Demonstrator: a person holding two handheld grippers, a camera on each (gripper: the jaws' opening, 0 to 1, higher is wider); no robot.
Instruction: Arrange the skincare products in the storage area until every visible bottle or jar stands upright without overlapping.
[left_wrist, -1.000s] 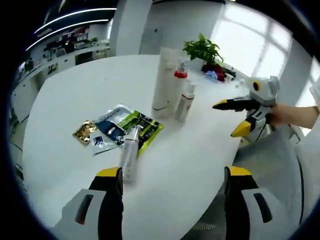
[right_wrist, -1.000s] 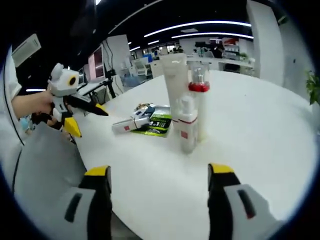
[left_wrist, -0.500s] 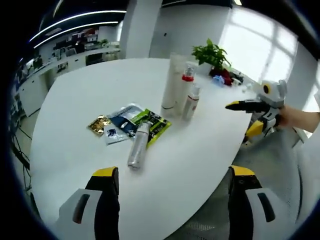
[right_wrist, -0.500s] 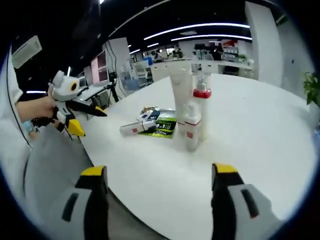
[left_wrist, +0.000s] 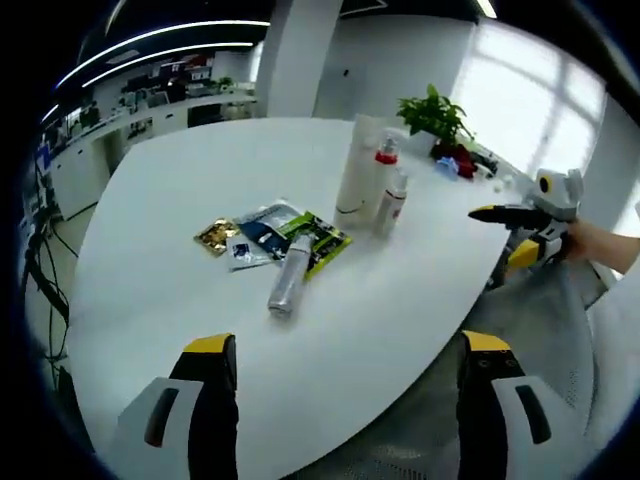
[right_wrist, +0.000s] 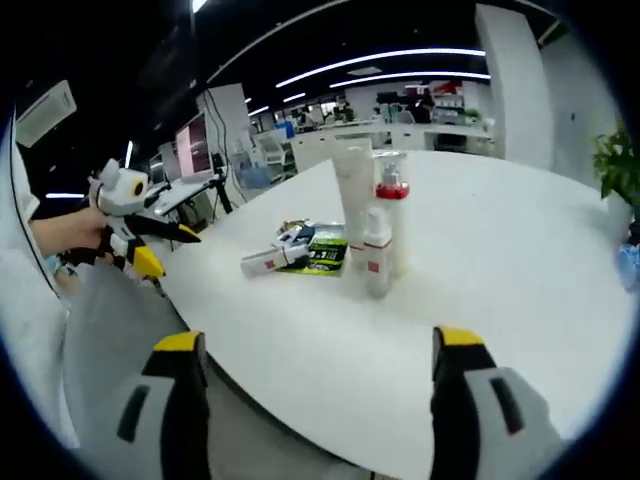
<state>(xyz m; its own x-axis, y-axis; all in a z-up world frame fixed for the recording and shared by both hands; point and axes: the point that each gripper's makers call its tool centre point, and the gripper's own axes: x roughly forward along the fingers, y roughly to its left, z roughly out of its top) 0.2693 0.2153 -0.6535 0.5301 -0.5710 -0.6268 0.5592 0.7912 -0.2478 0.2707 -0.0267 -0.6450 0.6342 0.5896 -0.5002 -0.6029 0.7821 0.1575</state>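
- Silver cylindrical bottle (left_wrist: 287, 286) lies on its side on the round white table (left_wrist: 180, 180), its upper end on flat sachet packets (left_wrist: 270, 235).
- Tall white tube (left_wrist: 358, 165), red-collared pump bottle (left_wrist: 385, 175) and small white bottle (left_wrist: 394, 203) stand upright together, just beyond.
- Left gripper (left_wrist: 340, 405): jaws apart, empty, off the table edge.
- Right gripper (right_wrist: 320, 410): jaws wide, empty.

Desk (left_wrist: 150, 230) near side bare: wide open white surface between edge and lying bottle (left_wrist: 287, 285). Lying bottle rests partly on sachets (left_wrist: 265, 235), blocking mid-desk. Upright cluster behind: tall tube (left_wrist: 356, 172), red-capped pump bottle (left_wrist: 384, 180), small bottle (left_wrist: 391, 204), standing close together, narrow gaps. Free lane between sachets and cluster. Potted plant (left_wrist: 436, 112) and clutter at far edge. Far left desk bare. Right tool (left_wrist: 505, 213) hangs off desk edge.
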